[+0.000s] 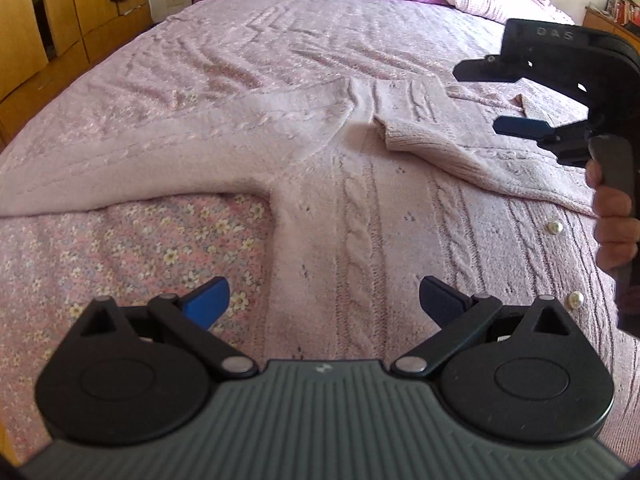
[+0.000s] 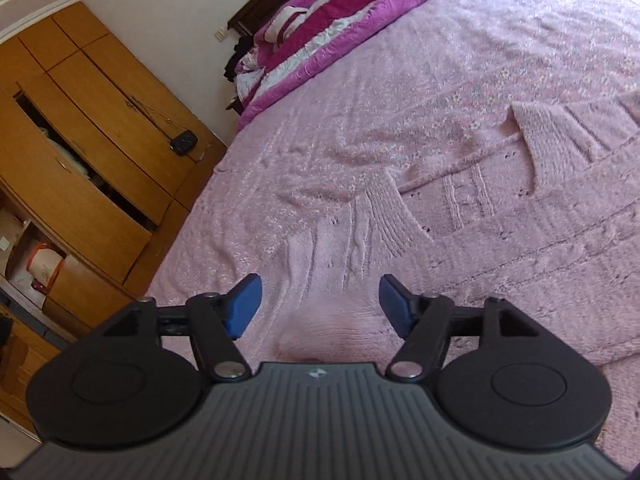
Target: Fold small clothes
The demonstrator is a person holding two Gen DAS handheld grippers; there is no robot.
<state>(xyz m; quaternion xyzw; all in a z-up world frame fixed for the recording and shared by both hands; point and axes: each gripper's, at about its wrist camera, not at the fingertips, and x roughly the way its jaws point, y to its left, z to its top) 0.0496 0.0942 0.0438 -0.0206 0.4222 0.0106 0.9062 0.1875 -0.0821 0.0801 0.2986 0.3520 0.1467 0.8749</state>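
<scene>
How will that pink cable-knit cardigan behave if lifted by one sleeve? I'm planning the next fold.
The cardigan probably droops limply; its folded sleeve already lies slack. The thick knit looks fairly heavy, so it may stretch.

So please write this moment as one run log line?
cardigan: flat on bed, one sleeve folded in | left hand-held gripper: open | right hand-held gripper: open, empty

Pale pink cable-knit cardigan (image 1: 352, 216) lies flat on bed, fills centre & right of left wrist view. One sleeve runs out to left edge; other sleeve (image 1: 432, 144) folded across body, ribbed cuff at centre. Pearl buttons (image 1: 554, 227) at right.
</scene>
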